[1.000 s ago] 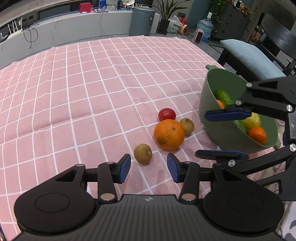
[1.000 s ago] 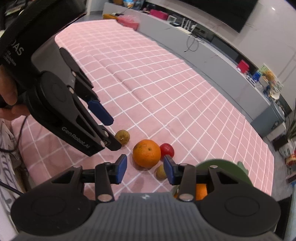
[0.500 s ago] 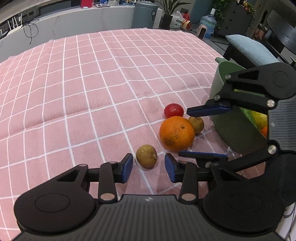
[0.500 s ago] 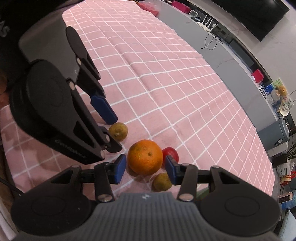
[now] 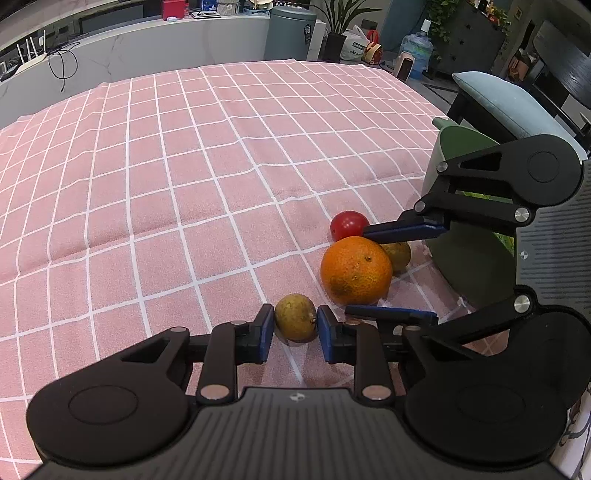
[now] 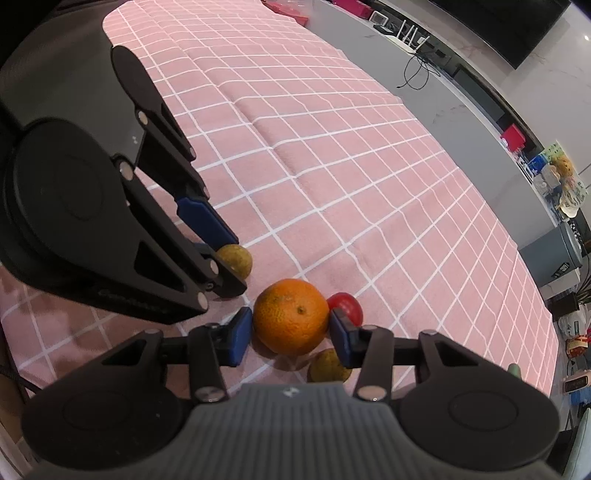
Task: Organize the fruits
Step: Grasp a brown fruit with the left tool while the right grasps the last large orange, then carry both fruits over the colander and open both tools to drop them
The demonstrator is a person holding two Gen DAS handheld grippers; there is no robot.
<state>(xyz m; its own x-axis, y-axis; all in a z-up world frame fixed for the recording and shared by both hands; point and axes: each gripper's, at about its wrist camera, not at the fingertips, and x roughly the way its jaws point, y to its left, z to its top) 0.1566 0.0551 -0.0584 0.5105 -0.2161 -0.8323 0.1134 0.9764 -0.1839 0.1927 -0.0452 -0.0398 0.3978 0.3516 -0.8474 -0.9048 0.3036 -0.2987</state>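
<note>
On the pink checked cloth lie a large orange (image 5: pixel 355 270), a red tomato (image 5: pixel 347 224), and two small brown-green fruits, one near me (image 5: pixel 295 322) and one behind the orange (image 5: pixel 399 254). My left gripper (image 5: pixel 295 332) has its blue pads touching both sides of the near brown-green fruit, which rests on the cloth. My right gripper (image 6: pixel 291 334) straddles the orange (image 6: pixel 291 320), pads at its sides; it also shows in the left wrist view (image 5: pixel 399 273). The green bowl (image 5: pixel 469 266) stands at the right, its contents hidden.
A chair with a blue cushion (image 5: pixel 509 103) stands beyond the table's right edge. A grey counter (image 5: pixel 147 48) with a bin (image 5: pixel 291 33) runs behind the table. Bare cloth stretches to the left and far side (image 5: pixel 166 166).
Both grippers have moved forward and down. The left pads have closed in onto the near brown-green fruit. The right pads now flank the orange closely.
</note>
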